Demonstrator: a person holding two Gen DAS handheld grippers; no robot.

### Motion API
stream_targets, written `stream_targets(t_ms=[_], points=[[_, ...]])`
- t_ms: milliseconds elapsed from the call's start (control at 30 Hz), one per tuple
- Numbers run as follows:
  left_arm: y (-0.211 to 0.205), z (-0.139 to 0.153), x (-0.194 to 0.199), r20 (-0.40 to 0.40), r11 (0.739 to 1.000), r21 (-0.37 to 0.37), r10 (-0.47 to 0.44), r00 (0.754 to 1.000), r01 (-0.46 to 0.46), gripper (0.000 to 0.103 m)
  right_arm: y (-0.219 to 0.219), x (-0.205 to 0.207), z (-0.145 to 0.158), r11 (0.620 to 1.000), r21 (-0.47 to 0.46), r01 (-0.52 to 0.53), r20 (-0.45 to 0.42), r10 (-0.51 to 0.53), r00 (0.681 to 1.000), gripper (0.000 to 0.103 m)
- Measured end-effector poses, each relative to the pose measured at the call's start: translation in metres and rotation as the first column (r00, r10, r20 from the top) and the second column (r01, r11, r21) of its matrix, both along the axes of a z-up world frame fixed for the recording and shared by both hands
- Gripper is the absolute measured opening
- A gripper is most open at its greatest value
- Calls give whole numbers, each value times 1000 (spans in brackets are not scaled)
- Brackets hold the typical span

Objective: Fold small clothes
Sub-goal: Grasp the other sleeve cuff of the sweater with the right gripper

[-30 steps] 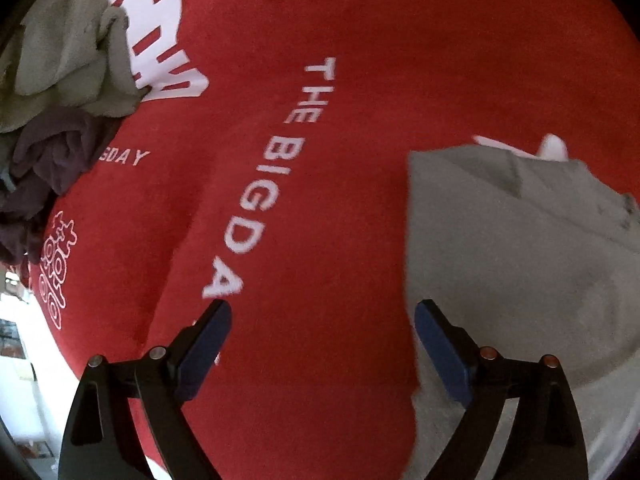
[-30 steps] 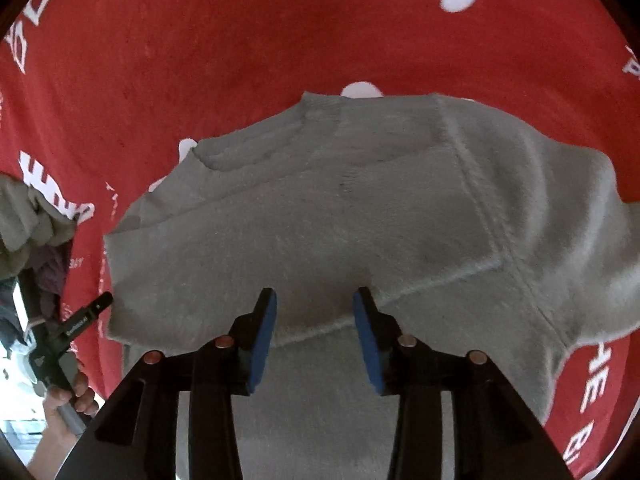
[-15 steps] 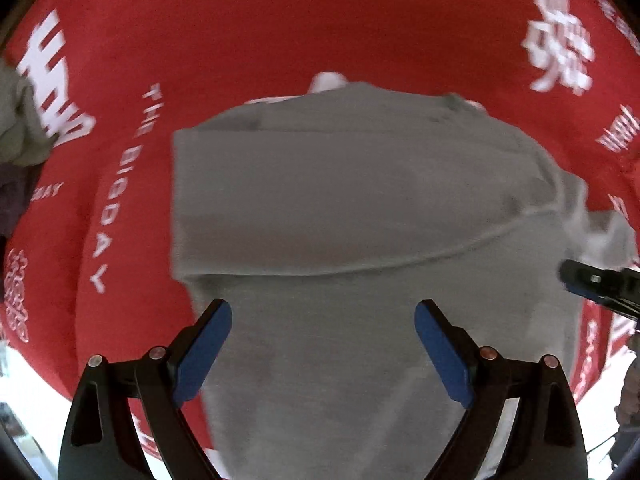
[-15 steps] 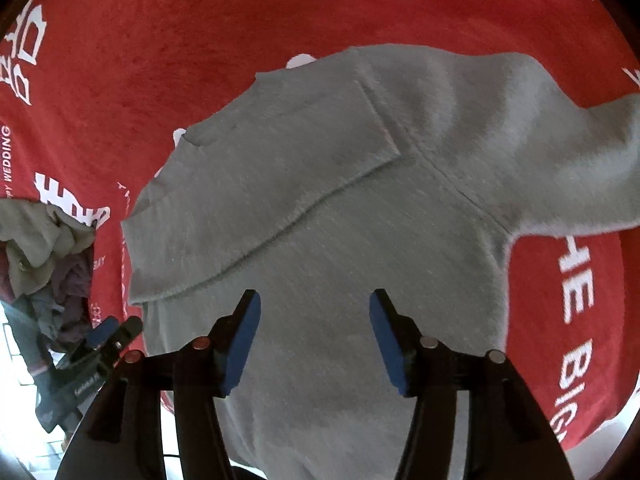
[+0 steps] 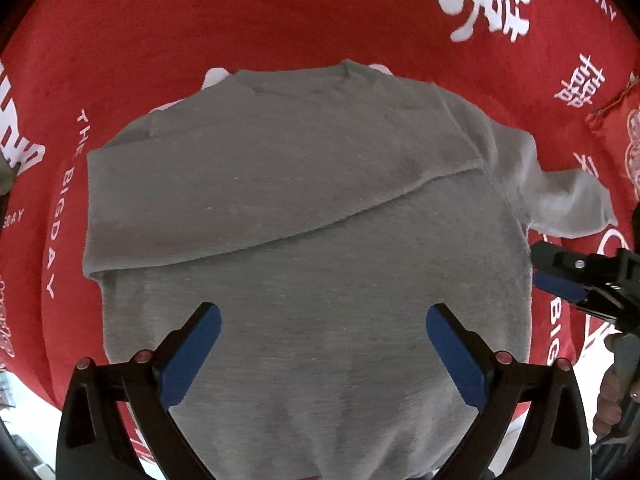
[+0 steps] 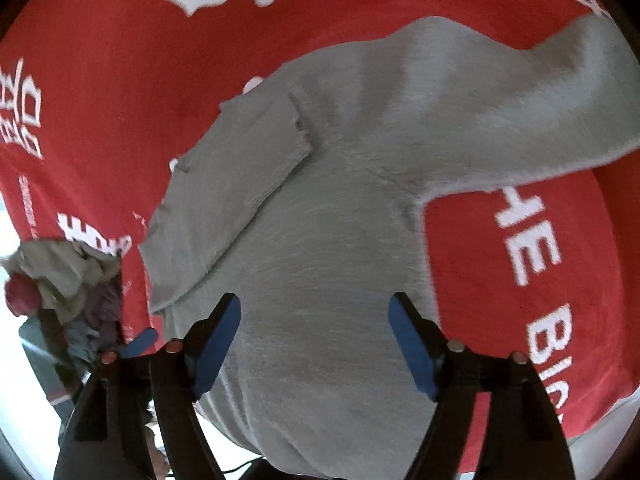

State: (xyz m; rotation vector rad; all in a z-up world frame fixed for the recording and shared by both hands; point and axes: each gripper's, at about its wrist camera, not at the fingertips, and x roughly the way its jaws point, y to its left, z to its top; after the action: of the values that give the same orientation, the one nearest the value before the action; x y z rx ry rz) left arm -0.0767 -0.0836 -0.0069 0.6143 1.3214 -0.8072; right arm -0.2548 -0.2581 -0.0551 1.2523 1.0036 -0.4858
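Left sleeve folded across grey knit sweater point(image 5: 304, 240); left gripper point(image 5: 323, 344) and right gripper point(image 6: 316, 340) apart, both just opening, nothing between. Next: take right sleeve point(image 6: 500, 120), fold inward.

Both tongs, left tongs point(image 5: 323, 346) and right tongs point(image 6: 315, 338), have black arms, blue pads and coppery screws.

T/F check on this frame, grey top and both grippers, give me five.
1. The grey top lies on a red cloth with white lettering. True.
2. Both sleeves are folded across the body. False: one is folded over; the other sleeve sticks out sideways.
3. The left gripper pinches the hem. False: its jaws stand wide, nothing between the pads.
4. The right gripper is open, having just widened, with nothing clamped. True.
5. A pile of other clothes sits at the cloth's edge. True.
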Motion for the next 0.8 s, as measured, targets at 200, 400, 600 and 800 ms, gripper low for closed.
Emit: stream_targets(t_ms=[200,400,600,800], points=[[-22,-15,-17,-24,998,55,-24,999,26,103,-15,-39,-3,997,6,72,-2,-72,997,79],[-45,-17,-37,-16,996,62,-61,998,62,103,-29,-78,-9,988,20,156,-6,-155,988,79],[-79,-22,-63,-4,989,69,-129,992,129,103,-47,-120,-16,967,26,253,6,-253,967,79],[-116,-20,-81,26,986,34,-163,986,162,103,-78,-178,-18,916,8,401,36,-401,915,79]])
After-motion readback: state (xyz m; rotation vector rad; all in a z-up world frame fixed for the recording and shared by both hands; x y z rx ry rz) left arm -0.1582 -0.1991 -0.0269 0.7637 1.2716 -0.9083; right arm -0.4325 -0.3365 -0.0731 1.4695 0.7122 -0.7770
